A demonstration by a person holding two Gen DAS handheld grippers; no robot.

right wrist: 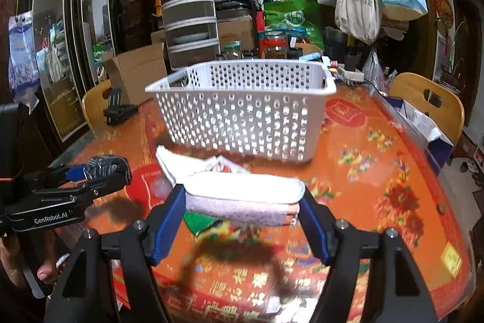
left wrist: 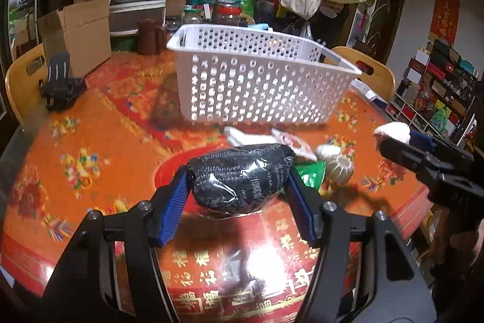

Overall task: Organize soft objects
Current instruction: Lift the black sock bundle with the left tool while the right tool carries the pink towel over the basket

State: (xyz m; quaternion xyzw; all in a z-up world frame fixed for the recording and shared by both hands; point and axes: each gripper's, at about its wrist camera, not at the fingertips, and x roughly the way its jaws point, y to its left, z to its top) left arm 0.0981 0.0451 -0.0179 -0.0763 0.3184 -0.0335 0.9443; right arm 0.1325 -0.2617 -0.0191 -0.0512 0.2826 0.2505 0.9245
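Observation:
My left gripper (left wrist: 237, 174) is shut on a dark knit bundle in clear wrap (left wrist: 242, 177) and holds it above the table; it shows at the left of the right wrist view (right wrist: 107, 167). My right gripper (right wrist: 242, 196) is shut on a folded white and pink towel (right wrist: 242, 199), also lifted; it shows at the right edge of the left wrist view (left wrist: 393, 133). A white perforated basket (left wrist: 260, 77) (right wrist: 245, 114) stands on the table beyond both grippers. Loose white cloths (left wrist: 242, 136) (right wrist: 181, 162) lie in front of it.
The round table has an orange-red patterned cover (left wrist: 90, 141). A green packet (left wrist: 310, 174) and a small ribbed object (left wrist: 340, 168) lie near the cloths. A black clamp (left wrist: 60, 84), a cardboard box (left wrist: 78, 35), jars (left wrist: 225, 12) and wooden chairs (right wrist: 429, 99) ring the table.

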